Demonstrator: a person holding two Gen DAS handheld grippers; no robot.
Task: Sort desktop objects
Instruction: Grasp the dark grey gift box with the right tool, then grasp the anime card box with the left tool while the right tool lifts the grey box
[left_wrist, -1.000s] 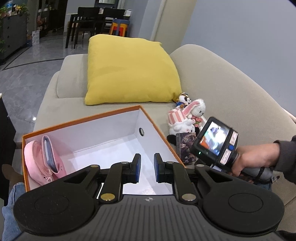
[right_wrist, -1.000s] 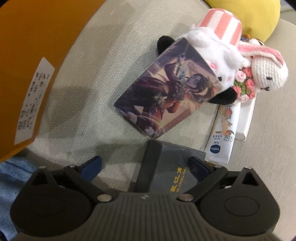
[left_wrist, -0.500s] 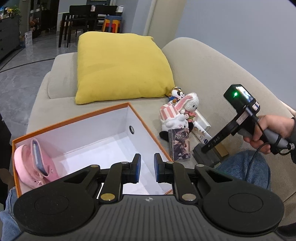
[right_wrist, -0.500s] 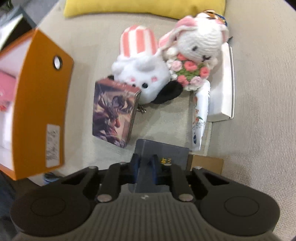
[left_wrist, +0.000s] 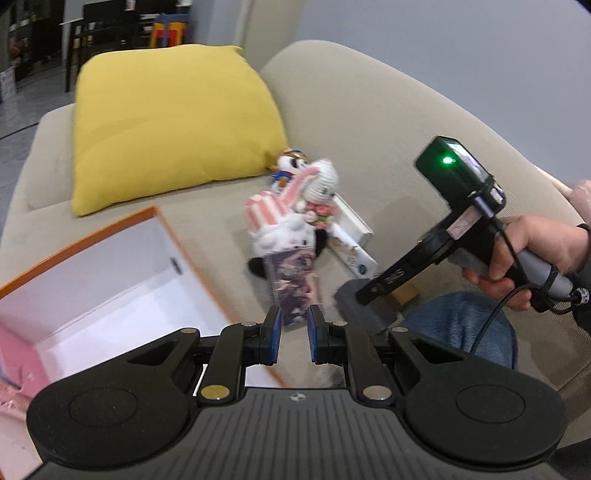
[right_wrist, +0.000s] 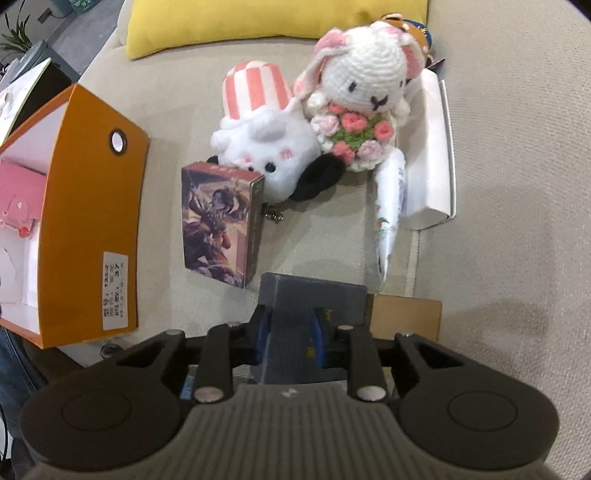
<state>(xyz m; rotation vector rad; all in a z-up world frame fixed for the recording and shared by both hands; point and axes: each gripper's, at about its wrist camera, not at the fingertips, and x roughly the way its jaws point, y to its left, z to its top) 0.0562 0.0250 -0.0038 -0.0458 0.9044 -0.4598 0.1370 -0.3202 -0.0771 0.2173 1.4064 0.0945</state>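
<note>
- The orange box (right_wrist: 92, 206) has a white sticker (right_wrist: 115, 290) low on its outer side wall. It carries small printed lines with Chinese characters and the number "37"; the other figures are too small to read.
- The dark grey box (right_wrist: 314, 295), just right of the orange box, shows some yellow print on top, mostly hidden.
- The picture card box (right_wrist: 218, 221) between them has top lettering too blurred to read.

Home living room. Beige sofa (left_wrist: 369, 122) with yellow cushion (left_wrist: 173, 125), plush toys (right_wrist: 314, 122) on the seat. Dark dining table and chairs (left_wrist: 107, 37) behind.
</note>
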